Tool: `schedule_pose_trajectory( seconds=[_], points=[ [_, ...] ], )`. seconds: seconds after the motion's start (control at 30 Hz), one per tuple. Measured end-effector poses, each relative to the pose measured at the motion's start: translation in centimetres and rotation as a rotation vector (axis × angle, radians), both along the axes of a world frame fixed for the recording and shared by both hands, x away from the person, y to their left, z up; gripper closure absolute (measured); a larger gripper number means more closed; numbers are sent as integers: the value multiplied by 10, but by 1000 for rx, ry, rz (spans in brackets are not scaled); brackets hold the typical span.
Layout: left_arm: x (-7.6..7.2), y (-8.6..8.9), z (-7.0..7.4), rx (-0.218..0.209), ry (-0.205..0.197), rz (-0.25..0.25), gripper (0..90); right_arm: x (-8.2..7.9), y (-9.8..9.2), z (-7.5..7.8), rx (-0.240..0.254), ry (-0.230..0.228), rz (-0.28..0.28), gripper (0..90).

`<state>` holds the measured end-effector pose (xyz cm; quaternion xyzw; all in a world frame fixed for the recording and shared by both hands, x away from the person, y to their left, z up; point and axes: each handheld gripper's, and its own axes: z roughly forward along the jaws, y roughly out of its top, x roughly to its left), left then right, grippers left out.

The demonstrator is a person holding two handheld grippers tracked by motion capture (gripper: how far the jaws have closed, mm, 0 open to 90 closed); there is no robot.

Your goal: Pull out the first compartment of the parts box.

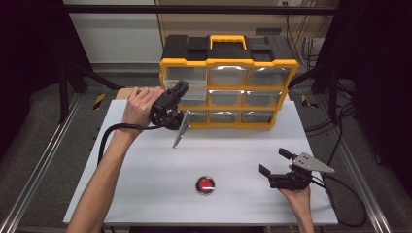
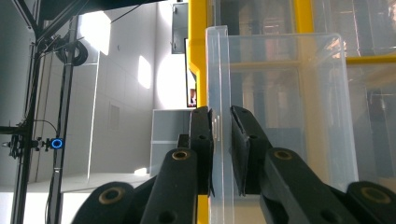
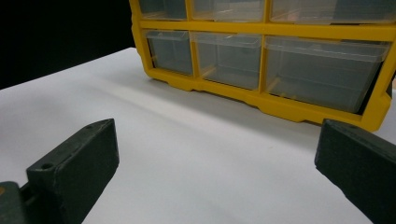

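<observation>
left gripper view showed our left gripper [image 2: 222, 149] clamped on the clear plastic drawer's [image 2: 280, 116] wall, top-left in the yellow organiser [image 1: 228, 92]. we judged a straight pull came next; the right gripper [image 1: 276, 162] gaped, idle.

I am working in a lab or test room, not a home. My table [image 1: 145, 194] is a bare white sheet inside a dark metal frame [image 1: 68, 82], with rails [image 1: 39, 165] along both sides and cables [image 1: 340, 145] trailing over the grey floor. Behind it stand plain walls, and a tripod rig [image 2: 28, 140] with a blue ring light.
</observation>
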<state>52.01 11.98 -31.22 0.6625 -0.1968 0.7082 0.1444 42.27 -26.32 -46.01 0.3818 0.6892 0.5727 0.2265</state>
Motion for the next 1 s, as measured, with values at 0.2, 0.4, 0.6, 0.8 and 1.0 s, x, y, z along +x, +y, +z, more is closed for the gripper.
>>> schedule_pose_trajectory(
  seconds=[0.2, 0.4, 0.6, 0.8, 1.0],
  points=[
    [-6, 0, 0, 7, -10, -4, 793, 0, 0, 0, -1, 0, 1, 6],
    [-11, 1, -2, 2, -14, -12, 793, 0, 0, 0, 2, 0, 0, 6],
    [-13, 2, -3, -6, -18, -14, 792, 0, 0, 0, -1, -2, 1, 6],
    [-14, 2, -4, -9, -16, -6, 793, 0, 0, 0, -1, -1, 1, 6],
    [-15, 0, -3, -6, -18, -1, 792, 0, 0, 0, 2, 0, 0, 6]
  ],
)
